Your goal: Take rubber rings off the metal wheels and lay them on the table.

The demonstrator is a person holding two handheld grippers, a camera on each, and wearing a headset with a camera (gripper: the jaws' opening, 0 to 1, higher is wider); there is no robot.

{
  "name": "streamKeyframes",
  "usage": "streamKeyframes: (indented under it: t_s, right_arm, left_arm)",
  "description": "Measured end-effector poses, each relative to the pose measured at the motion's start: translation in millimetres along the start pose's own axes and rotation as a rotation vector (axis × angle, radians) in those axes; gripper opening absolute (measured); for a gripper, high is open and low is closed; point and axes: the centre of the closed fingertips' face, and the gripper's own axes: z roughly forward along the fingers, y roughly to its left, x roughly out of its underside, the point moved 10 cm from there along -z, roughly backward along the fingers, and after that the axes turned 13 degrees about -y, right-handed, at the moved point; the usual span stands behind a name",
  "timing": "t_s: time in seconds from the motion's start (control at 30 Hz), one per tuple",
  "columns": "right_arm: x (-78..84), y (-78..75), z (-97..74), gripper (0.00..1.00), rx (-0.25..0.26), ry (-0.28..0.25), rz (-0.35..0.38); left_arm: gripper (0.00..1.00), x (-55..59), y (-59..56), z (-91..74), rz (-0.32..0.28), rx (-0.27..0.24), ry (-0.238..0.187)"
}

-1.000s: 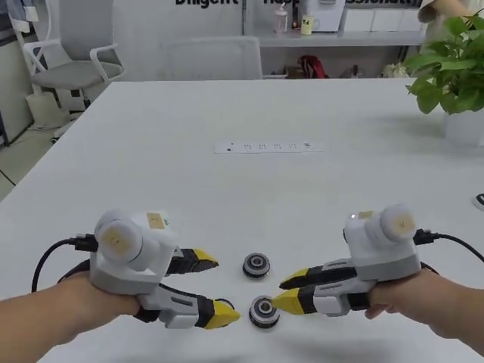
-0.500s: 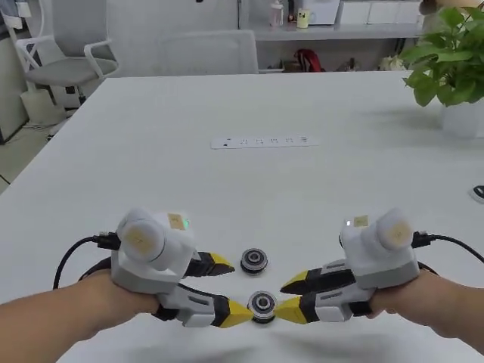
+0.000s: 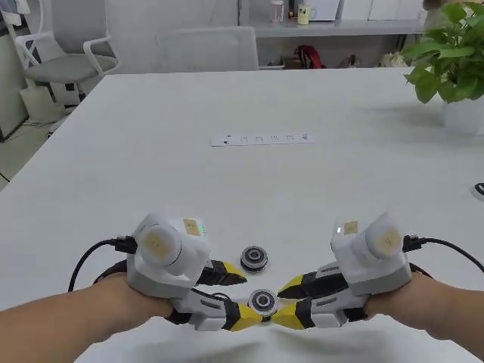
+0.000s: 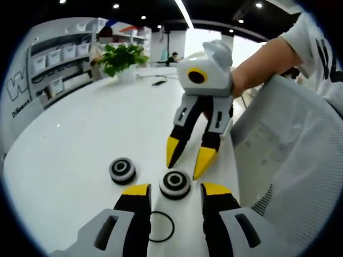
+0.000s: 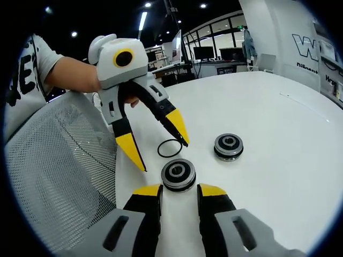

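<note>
Two metal wheels with black rubber rings lie near the table's front edge. The near wheel (image 3: 262, 301) sits between the facing tips of both grippers. My left gripper (image 3: 243, 296) is open, and its yellow tips flank the near wheel (image 4: 176, 183). My right gripper (image 3: 280, 302) is open too, its tips just short of the same wheel (image 5: 178, 175). A loose black rubber ring (image 4: 159, 226) lies flat on the table between the left jaws. That ring (image 5: 170, 148) lies under the left gripper (image 5: 158, 142). The second wheel (image 3: 254, 258) lies a little farther away.
A white power strip (image 3: 261, 138) lies across the middle of the white table (image 3: 318, 197). A potted plant (image 3: 452, 53) stands at the far right. Office chairs (image 3: 57, 64) stand beyond the far edge. A mesh chair back (image 5: 59, 171) is close behind the grippers.
Both grippers have moved inward toward the near wheel, the left one rightward and the right one leftward, until their tips meet around it. The wheels have stayed put.
</note>
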Motion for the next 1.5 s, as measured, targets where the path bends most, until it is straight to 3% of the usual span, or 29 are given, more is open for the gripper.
streamKeyframes:
  t_s: [0.67, 0.97, 1.5]
  right_arm:
    - [3.2, -1.4, 2.4, 0.22, 0.000, -0.008, 0.018]
    - [3.1, -1.6, 3.2, 0.21, 0.001, -0.015, 0.021]
    - [4.7, -0.5, 2.2, 0.15, -0.003, -0.004, -0.020]
  left_arm:
    - [0.21, 3.8, -2.9, 15.5, 0.004, 0.010, -0.001]
    - [0.14, 4.6, -1.8, 16.7, 0.023, -0.026, -0.006]
    - [0.14, 5.6, -5.1, 15.9, 0.025, -0.052, -0.016]
